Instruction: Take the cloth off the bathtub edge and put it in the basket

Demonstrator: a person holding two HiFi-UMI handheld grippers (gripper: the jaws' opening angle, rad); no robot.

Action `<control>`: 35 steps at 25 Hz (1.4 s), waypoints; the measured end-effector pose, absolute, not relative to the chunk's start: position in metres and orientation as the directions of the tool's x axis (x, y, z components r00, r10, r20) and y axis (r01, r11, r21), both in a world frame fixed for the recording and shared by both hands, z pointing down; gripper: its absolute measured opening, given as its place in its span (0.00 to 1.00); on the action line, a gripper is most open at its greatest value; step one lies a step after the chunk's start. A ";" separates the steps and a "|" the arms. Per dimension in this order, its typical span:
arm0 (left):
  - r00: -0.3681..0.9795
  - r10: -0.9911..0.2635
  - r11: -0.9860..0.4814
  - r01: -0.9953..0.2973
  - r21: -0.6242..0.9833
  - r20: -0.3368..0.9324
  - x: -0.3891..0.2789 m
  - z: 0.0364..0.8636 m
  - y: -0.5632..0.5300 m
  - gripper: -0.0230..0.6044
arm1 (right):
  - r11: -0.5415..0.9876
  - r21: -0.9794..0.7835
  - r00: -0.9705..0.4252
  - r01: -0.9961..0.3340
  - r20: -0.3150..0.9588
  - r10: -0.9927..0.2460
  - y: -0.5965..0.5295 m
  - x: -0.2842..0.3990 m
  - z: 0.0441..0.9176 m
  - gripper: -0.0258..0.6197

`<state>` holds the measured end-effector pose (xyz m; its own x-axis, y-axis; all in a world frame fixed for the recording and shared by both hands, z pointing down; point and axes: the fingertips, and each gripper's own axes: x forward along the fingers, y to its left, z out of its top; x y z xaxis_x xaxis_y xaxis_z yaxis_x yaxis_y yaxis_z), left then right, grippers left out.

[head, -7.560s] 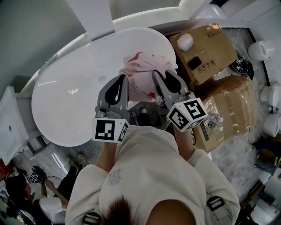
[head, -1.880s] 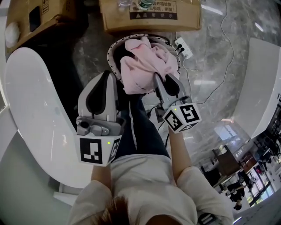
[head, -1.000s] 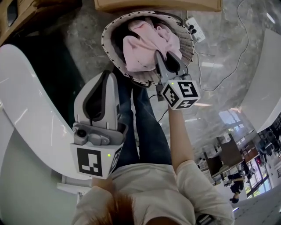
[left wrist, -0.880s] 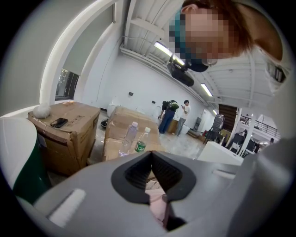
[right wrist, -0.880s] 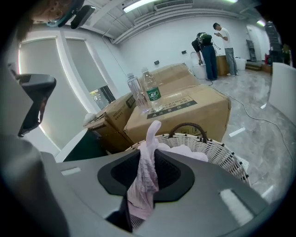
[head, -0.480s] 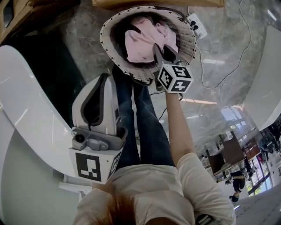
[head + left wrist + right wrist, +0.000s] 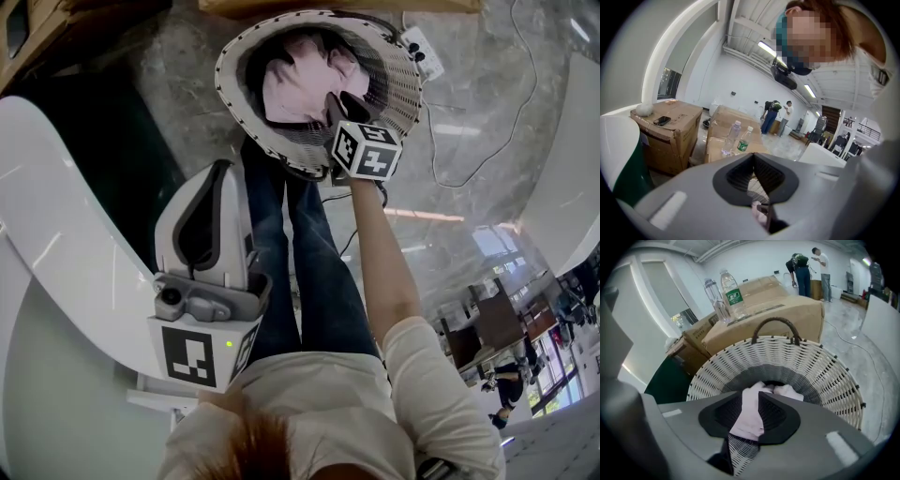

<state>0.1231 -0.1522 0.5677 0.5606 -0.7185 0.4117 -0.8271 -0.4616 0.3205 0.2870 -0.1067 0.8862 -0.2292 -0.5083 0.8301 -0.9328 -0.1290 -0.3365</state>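
While right hand-held gripper [image 7: 757, 399] clamps cloth [image 7: 749, 420] | cloth hangs lengthwise into basket [image 7: 825, 376] | left hand-held gripper [image 7: 753, 155] clenched

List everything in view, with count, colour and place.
cloth: one, pink, inside the basket, pinched by the right claw
basket: one, white woven, on the floor ahead of the person's feet
bathtub: one, white, at the head view's left
cardboard boxes: at least two, brown, beyond the basket
water bottles: two, clear, atop a box
power strip: one, white, on the floor beside the basket
left claw: grey, shut, empty, raised beside the bathtub
right claw: grey, clamped on the cloth, in the basket's mouth
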 end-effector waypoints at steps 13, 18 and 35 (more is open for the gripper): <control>0.566 -0.725 -0.463 -0.822 0.331 0.393 0.121 0.560 -0.151 0.11 | -0.090 -0.335 -0.235 -0.938 0.805 -0.544 -0.120 0.277 0.867 0.18; 0.567 -0.724 -0.463 -0.822 0.332 0.392 0.121 0.561 -0.149 0.11 | -0.094 -0.324 -0.226 -0.942 0.813 -0.537 -0.117 0.278 0.866 0.17; 0.565 -0.739 -0.466 -0.822 0.327 0.366 0.124 0.546 -0.153 0.11 | -0.086 -0.265 -0.170 -0.960 0.802 -0.573 -0.125 0.294 0.844 0.04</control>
<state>0.1244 -0.1526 0.5460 0.5652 -0.7392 0.3661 -0.8219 -0.4663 0.3272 0.2941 -0.1254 0.8440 -0.1701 -0.5730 0.8017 -0.9603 -0.0862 -0.2653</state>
